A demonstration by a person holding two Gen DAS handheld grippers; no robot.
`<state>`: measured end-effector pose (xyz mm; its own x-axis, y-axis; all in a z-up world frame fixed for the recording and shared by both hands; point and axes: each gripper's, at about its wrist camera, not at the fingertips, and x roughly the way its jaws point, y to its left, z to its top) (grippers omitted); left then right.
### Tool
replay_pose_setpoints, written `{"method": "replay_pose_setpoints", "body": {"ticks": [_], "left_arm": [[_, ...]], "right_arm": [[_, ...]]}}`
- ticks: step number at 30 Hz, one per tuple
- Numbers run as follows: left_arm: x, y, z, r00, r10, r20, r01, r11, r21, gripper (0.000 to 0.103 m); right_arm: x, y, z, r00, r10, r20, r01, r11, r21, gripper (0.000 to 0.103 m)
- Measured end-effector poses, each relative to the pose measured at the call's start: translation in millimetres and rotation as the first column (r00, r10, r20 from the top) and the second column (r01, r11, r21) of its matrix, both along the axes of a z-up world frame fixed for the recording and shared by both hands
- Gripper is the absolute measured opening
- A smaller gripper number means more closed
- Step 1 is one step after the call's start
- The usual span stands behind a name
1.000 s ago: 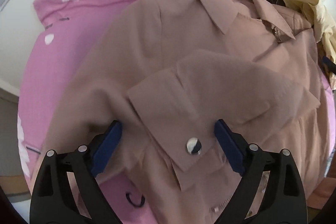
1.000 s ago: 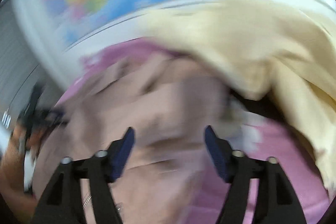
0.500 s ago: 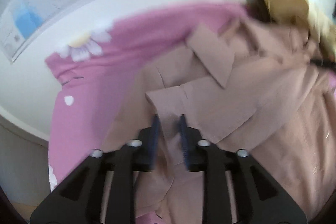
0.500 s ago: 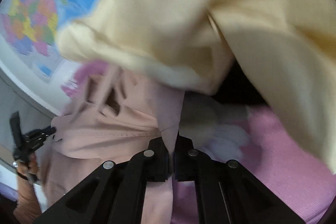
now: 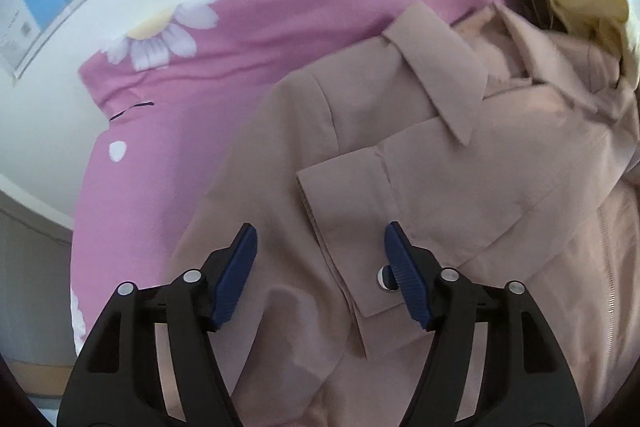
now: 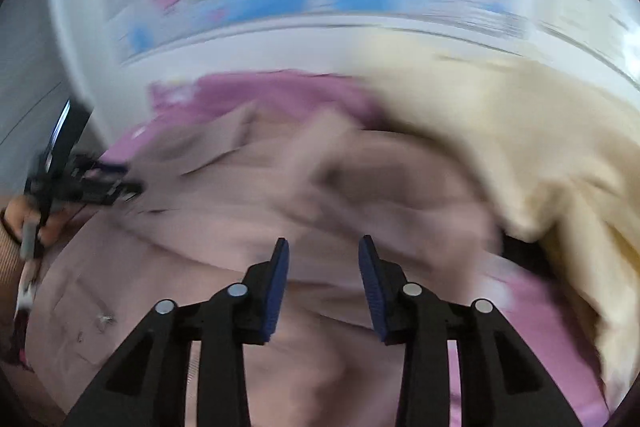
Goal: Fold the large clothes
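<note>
1. A dusty-pink button-up jacket lies spread across a pink floral bedsheet, filling the centre and right of the left wrist view.
2. One sleeve is folded over the chest; its cuff, with a round button, sits at lower centre.
3. The left gripper hovers over that cuff, its fingers opening wide and gripping nothing.
4. The right gripper, in a blurred view, is over the jacket's other side, its fingers partly apart and opening, with no cloth between them.
5. A cream garment is heaped at right, touching the jacket.
6. The jacket looks soft, limp and fairly light; it would likely sag and crease, so hems, cuffs, shoulder seams or collar seem the firmest holds.
</note>
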<state>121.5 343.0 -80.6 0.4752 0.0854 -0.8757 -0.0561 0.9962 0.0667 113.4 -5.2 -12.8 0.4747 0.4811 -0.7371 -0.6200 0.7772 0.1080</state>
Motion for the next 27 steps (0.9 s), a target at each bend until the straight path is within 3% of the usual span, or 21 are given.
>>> {"method": "replay_pose_setpoints", "body": {"ticks": [3,6,8,12,15,19,20,21,22,23,24,27], "left_arm": [[-31.2,19.7,27.0,0.994,0.052,0.098,-0.047,0.997,-0.054,0.077],[-77.4,51.9,49.5,0.976,0.152,0.158,-0.148,0.988,-0.038,0.079],[-112.3,73.0,55.8,0.965,0.202,0.165,-0.203,0.979,-0.012,0.079],[-161.0,95.8,45.0,0.962,0.249,0.111,-0.255,0.966,0.041,0.081],[-186.3,92.7,24.6,0.974,0.221,0.052,-0.224,0.973,0.062,0.082],[-203.3,77.7,-4.4,0.986,0.162,-0.033,-0.155,0.975,0.158,0.081],[-201.3,79.2,-14.2,0.982,0.176,-0.075,-0.159,0.969,0.188,0.066],[-200.1,82.7,-17.3,0.981,0.176,-0.087,-0.159,0.972,0.174,0.060],[-198.6,86.9,-13.1,0.982,0.172,-0.075,-0.161,0.978,0.134,0.011],[-195.8,90.7,-11.7,0.979,0.182,-0.090,-0.170,0.977,0.132,0.001],[-189.1,95.9,-7.1,0.973,0.205,-0.108,-0.189,0.971,0.145,0.001],[-176.9,102.6,26.1,0.981,0.173,-0.086,-0.174,0.985,-0.002,0.001]], "right_arm": [[8.5,48.9,-16.2,0.994,0.089,-0.056,-0.091,0.995,-0.032,0.029],[16.2,78.5,-49.9,0.986,0.100,-0.135,-0.117,0.985,-0.124,0.029],[11.8,76.6,-48.4,0.988,0.109,-0.113,-0.123,0.984,-0.126,0.031],[-0.2,64.0,-34.5,0.982,0.120,-0.146,-0.130,0.990,-0.060,0.043],[-12.1,62.7,-27.5,0.980,0.137,-0.144,-0.145,0.989,-0.041,0.046],[-34.7,60.7,-18.3,0.970,0.187,-0.154,-0.190,0.982,-0.007,0.050],[-40.4,62.1,-17.0,0.968,0.201,-0.152,-0.204,0.979,-0.008,0.051],[-44.1,65.2,-17.1,0.965,0.213,-0.153,-0.217,0.976,-0.010,0.051],[-43.8,74.2,-18.8,0.963,0.221,-0.153,-0.225,0.974,-0.010,0.051],[-47.3,77.0,-17.9,0.961,0.231,-0.152,-0.236,0.972,-0.010,0.051],[-49.3,79.5,-17.5,0.960,0.238,-0.151,-0.242,0.970,-0.010,0.051],[-54.8,80.6,-12.8,0.958,0.249,-0.145,-0.250,0.968,0.007,0.051]]}}
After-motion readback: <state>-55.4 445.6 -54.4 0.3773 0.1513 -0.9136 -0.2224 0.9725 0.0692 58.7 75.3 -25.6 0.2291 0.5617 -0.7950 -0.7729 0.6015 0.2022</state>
